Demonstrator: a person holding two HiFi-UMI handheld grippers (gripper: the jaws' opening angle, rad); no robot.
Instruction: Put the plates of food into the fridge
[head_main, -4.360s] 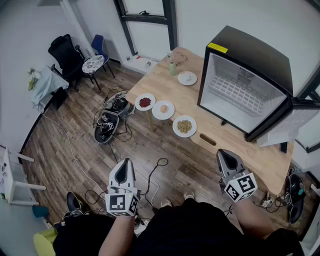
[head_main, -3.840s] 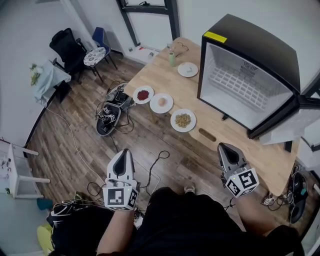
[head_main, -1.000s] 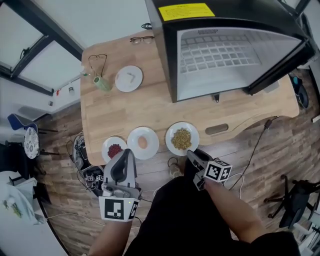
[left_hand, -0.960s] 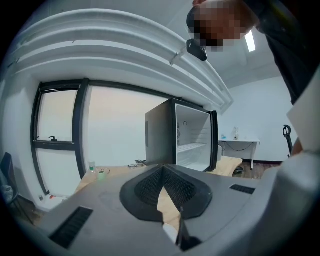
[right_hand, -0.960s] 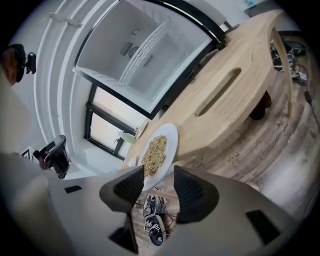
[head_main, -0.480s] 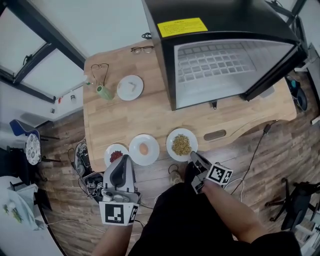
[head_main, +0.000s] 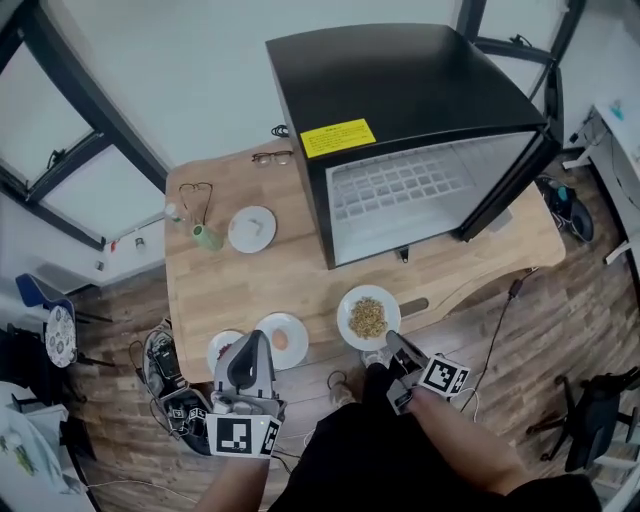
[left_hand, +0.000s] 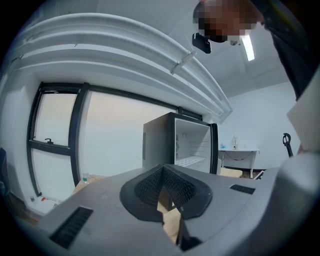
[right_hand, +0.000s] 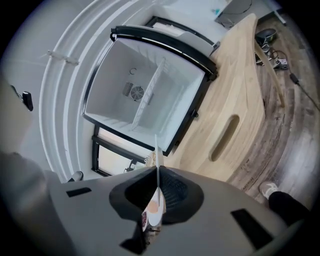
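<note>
Black fridge (head_main: 400, 100) stands door-open at the back of the table (head_main: 260, 290), its wire shelf (head_main: 400, 190) bare, so nothing is loaded yet. Three plates sit on the wood: the far plate (head_main: 252, 228) by the green cup (head_main: 207, 237), and the egg plate (head_main: 282, 340) and red-food plate (head_main: 222, 350) at the near edge.

The change is the grain plate (head_main: 367, 317). Your right hand-held gripper (head_main: 392, 341) has just been closing and is now clenched on its near rim. A second ago those jaws stood wide at its edge. The right gripper view shows the rim edge-on between the pads.

The plate now looks raised off the table, so I'd call plate one in carry. Your left hand-held gripper (head_main: 250, 340) has its jaws together and empty, by the red-food plate. Keep the plate level on the way to the shelf.
</note>
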